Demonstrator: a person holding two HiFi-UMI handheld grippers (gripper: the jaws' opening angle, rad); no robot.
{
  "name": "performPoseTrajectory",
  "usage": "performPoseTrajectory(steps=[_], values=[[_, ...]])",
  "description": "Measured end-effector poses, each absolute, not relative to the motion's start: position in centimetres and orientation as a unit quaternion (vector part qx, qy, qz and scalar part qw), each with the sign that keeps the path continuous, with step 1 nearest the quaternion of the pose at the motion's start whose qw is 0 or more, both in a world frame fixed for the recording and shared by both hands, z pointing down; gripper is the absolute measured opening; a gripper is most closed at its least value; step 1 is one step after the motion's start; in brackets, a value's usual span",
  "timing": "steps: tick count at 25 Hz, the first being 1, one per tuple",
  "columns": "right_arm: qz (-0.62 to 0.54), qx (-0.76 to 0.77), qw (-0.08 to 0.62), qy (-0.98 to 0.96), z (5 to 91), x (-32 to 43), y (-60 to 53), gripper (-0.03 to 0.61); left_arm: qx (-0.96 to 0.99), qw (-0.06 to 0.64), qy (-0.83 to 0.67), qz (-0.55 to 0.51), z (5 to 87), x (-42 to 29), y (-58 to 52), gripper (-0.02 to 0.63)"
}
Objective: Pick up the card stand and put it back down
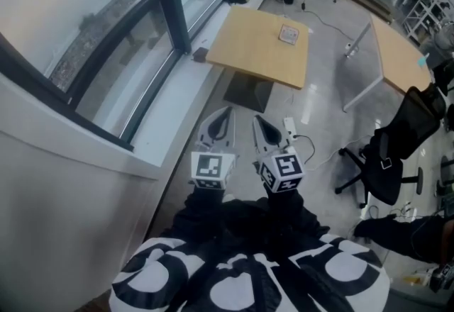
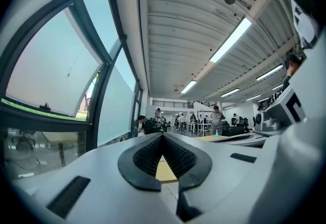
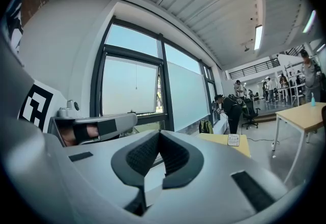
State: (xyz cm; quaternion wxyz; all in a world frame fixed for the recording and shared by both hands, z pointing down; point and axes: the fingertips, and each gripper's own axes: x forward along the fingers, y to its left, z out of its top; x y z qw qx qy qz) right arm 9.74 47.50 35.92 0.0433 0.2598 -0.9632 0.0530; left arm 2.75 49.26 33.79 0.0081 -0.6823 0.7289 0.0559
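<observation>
Hanging low in front of the person's black-and-white patterned top, the grey left gripper (image 1: 221, 119) has its fingers clenched together on nothing, and the grey right gripper (image 1: 264, 127) just beside it is likewise clenched and empty. Well ahead of both, the small pale square card stand (image 1: 288, 35) sits untouched on the light wooden tabletop (image 1: 248, 48), towards its far edge; a black office chair (image 1: 397, 154) stands further right
</observation>
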Motion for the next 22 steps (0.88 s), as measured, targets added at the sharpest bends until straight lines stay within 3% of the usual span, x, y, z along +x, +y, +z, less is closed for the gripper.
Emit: performPoseTrajectory(steps=[11,22], values=[[0.078,0.275,0.047,-0.957,37.5,9.1,41.6,0.021,-0.685,-0.012,0.726,0.057,35.0,1.3,44.2,-0.004],[0.057,0.254,0.003,-0.966,33.8,6.9,25.5,0.021,-0.693,0.022,0.719,0.046,32.1,1.2,27.4,-0.004]])
